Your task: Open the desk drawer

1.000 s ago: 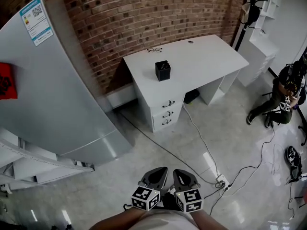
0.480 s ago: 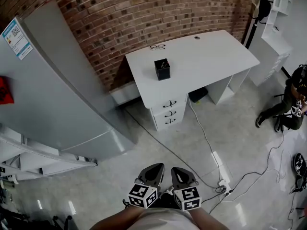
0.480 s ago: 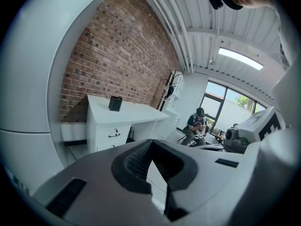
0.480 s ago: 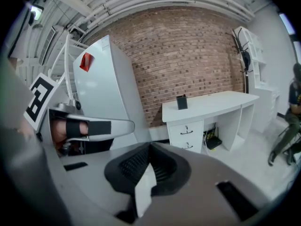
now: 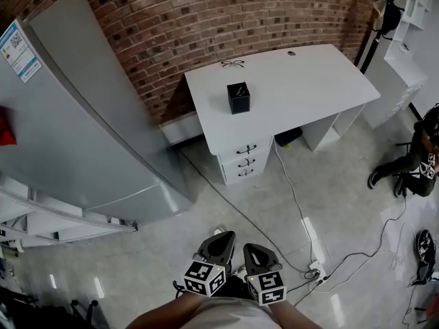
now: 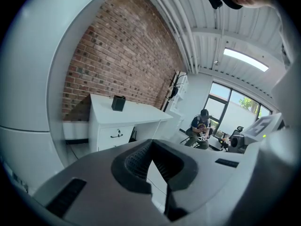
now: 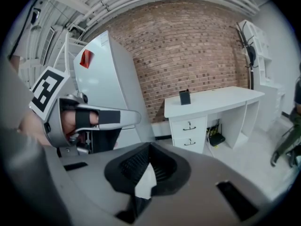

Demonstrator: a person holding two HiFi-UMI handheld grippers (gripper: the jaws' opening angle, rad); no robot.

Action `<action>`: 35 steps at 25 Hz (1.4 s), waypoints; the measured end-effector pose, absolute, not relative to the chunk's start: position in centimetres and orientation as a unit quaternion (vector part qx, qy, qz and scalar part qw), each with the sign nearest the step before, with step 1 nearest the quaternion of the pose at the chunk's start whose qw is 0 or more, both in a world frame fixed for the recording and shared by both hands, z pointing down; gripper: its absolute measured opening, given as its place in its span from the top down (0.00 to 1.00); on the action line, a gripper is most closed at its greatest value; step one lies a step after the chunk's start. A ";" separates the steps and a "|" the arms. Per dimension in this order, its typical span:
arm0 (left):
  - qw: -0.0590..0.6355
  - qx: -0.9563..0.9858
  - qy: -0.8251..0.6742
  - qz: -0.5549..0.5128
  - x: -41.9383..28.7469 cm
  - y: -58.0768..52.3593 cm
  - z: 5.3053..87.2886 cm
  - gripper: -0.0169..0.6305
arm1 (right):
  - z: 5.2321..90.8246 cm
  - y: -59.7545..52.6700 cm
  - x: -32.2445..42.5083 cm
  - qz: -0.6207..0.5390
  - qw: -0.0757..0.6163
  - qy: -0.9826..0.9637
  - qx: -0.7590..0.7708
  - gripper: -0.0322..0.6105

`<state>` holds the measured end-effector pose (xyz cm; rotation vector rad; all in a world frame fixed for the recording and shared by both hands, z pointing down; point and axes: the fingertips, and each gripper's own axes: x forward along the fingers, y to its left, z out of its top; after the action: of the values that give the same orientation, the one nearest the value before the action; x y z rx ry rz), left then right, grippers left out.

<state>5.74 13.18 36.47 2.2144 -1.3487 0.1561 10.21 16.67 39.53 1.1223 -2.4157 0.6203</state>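
The white desk [image 5: 295, 81] stands against the brick wall, far ahead of me. Its stack of three drawers [image 5: 241, 162] under the left end has dark handles, and all look shut. A small black box [image 5: 239, 98] sits on the desktop. My left gripper [image 5: 218, 242] and right gripper [image 5: 255, 252] are held side by side close to my body, well short of the desk. Both are shut with nothing between the pads. In the left gripper view the top drawer [image 6: 115, 134] is small beyond the gripper [image 6: 151, 142]. The right gripper view shows the drawers [image 7: 189, 126] past the gripper [image 7: 150, 147].
A tall grey refrigerator [image 5: 75, 115] stands to the left of the desk. Cables [image 5: 295, 204] run across the floor to a power strip [image 5: 317, 271] at my right. A person [image 5: 418, 160] sits at the far right. White shelving [image 5: 398, 19] stands right of the desk.
The head view has shifted, so the desk sits slightly further right in the frame. Both grippers stay together near my body, still shut.
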 end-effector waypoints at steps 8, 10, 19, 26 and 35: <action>0.296 0.827 -0.475 0.055 5.5 7.6 39.3 0.97 | 41.0 12.5 9.4 0.199 0.251 -0.860 0.397 0.93; 0.293 0.832 -0.468 0.056 5.7 5.7 39.4 0.97 | 41.2 10.9 9.6 0.183 0.271 -0.857 0.397 0.93; 0.317 0.821 -0.473 0.045 2.4 -3.3 42.0 0.97 | 44.4 0.9 7.9 0.104 0.358 -0.848 0.376 0.93; 0.334 0.804 -0.487 0.066 -0.1 -6.9 44.8 0.97 | 48.6 -7.5 7.6 -0.055 0.436 -0.831 0.341 0.93; 0.340 0.776 -0.526 0.078 1.7 -8.5 49.1 0.97 | 55.9 -15.9 9.3 -0.175 0.465 -0.821 0.282 0.93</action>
<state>1.70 -8.51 49.09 2.0198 -1.3688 0.2032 9.27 -15.90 55.88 0.6921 -2.0151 -0.4307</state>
